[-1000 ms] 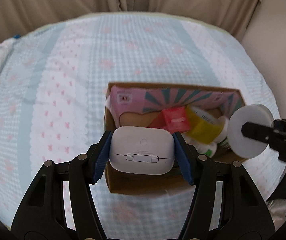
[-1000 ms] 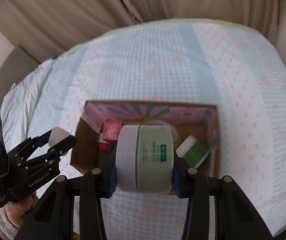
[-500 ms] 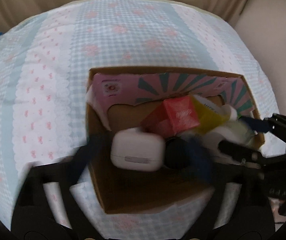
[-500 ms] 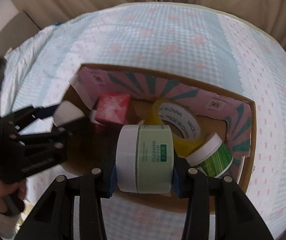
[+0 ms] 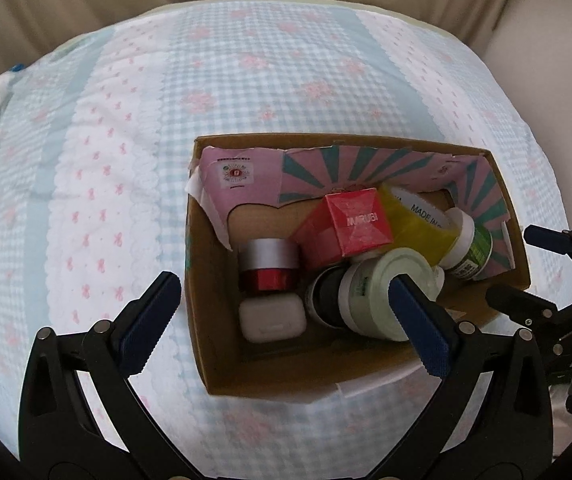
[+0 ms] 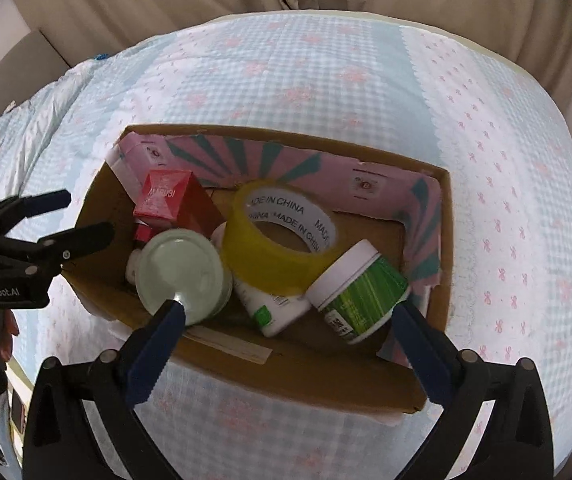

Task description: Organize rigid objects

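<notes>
Beige curtains behind a bed with a blue-and-pink checked cover; the cardboard box sits on it.

Change since a second ago: both held items are now released. The white earbud case, then clamped in my left tool, lies on the box floor just in front of the red-and-silver jar. The pale green jar, then in my right tool, lies on its side in the box, leaning against the yellow tape roll. Both tools now stand with fingers wide apart and empty, above the box's near edge.

Also inside: red carton, green-labelled jar.

Judgement: these two placements are done. No loose items show on the bed, so the sorting looks near complete; I cannot see off-frame.
</notes>
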